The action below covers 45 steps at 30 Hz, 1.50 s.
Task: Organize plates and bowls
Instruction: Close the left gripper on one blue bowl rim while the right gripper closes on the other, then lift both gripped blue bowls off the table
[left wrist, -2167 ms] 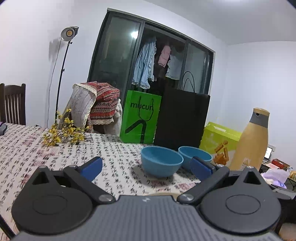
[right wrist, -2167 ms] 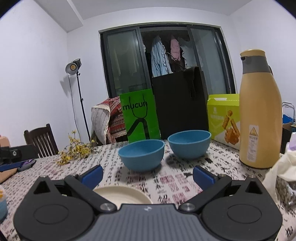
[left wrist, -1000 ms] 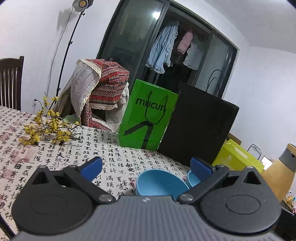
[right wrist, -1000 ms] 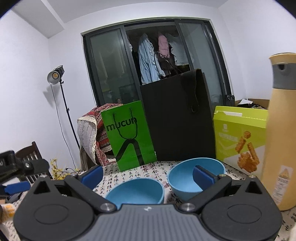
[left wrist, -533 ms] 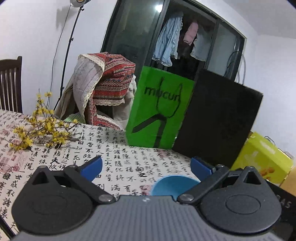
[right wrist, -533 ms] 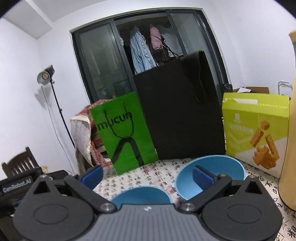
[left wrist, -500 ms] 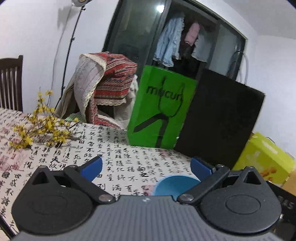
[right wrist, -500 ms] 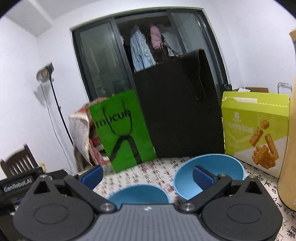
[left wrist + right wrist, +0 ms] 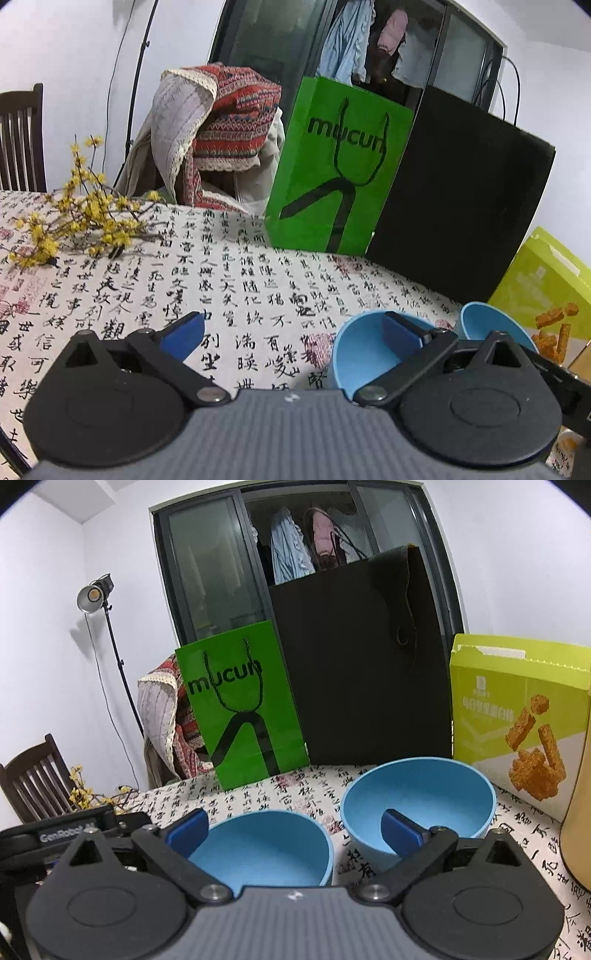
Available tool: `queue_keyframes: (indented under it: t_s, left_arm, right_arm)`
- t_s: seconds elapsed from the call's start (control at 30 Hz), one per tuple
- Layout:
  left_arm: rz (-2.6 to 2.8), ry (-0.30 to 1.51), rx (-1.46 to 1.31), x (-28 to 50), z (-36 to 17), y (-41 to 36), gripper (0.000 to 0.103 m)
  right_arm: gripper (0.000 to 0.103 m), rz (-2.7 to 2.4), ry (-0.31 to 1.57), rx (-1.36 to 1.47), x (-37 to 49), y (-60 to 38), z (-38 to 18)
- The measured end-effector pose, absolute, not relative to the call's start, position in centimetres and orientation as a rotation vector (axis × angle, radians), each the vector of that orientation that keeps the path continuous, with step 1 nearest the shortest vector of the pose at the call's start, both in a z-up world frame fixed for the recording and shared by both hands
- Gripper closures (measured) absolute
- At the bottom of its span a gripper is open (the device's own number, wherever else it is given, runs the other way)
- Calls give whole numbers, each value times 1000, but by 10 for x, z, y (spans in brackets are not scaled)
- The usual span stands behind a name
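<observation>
Right gripper (image 9: 293, 827) low over the table, jaws spread wide and just now narrowing slightly; left pad sits at the near-left rim of the near blue bowl (image 9: 266, 853), right pad over the mouth of the far blue bowl (image 9: 421, 801), neither pad pressing on anything. The two bowls stand upright just beside each other on the calligraphy-print tablecloth (image 9: 295, 794), apparently not quite touching. Left gripper (image 9: 291, 330) also spread wide, nothing clamped; its right pad sits in front of the near bowl's opening (image 9: 362, 350), left pad over bare cloth (image 9: 240, 280). Far bowl (image 9: 480, 321) shows just right of it in that view, partly hidden by the gripper linkage. The left gripper's black body, labelled GenRobot, shows at the left edge of the right wrist view. Yellow flower sprigs (image 9: 74, 218) lie on the cloth to the left. Behind the bowls: green "mucun" paper bag (image 9: 243, 705), tall black bag (image 9: 369, 664) beside it, yellow-green snack box (image 9: 517, 716) to the right, tan bottle edge at far right. Further back: chair draped with patterned cloth (image 9: 221, 129), light stand (image 9: 96, 594), clothes hanging behind dark glass doors.
</observation>
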<state>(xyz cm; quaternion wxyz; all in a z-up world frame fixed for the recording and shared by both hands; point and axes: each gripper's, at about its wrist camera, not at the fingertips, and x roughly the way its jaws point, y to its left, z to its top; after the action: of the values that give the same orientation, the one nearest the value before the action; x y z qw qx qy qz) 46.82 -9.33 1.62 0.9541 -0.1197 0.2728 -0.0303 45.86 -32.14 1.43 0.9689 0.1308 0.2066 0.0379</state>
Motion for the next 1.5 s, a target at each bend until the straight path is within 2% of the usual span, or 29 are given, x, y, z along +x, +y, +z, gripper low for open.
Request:
queue_keyframes:
  t_s: [0.33, 0.5, 0.57, 0.77, 0.9, 1.07, 1.2, 1.3, 1.5]
  left_arm:
    - [-91, 608, -255, 475, 4, -93, 0]
    - [-88, 623, -256, 479, -1, -92, 0]
    - [-91, 626, -253, 480, -3, -92, 0]
    - [-103, 626, -226, 480, -6, -96, 0]
    - [-117, 620, -200, 479, -7, -102, 3]
    - [-155, 634, -153, 479, -13, -112, 22]
    - [-169, 642, -151, 479, -15, -113, 29]
    - [-184, 648, -151, 480, -16, -113, 41]
    - [-214, 662, -152, 481, -17, -115, 62]
  right_arm:
    - [13, 74, 434, 271, 456, -324, 13]
    - [25, 84, 485, 302, 462, -326, 6]
    - [34, 86, 499, 315, 464, -327, 4]
    - [50, 70, 541, 315, 468, -326, 0]
    - [55, 57, 584, 313, 475, -326, -7]
    - [61, 42, 624, 312, 482, -325, -16]
    - [65, 29, 650, 298, 488, -321, -22]
    - [72, 28, 671, 297, 493, -320, -27]
    - [78, 44, 692, 316, 498, -320, -32]
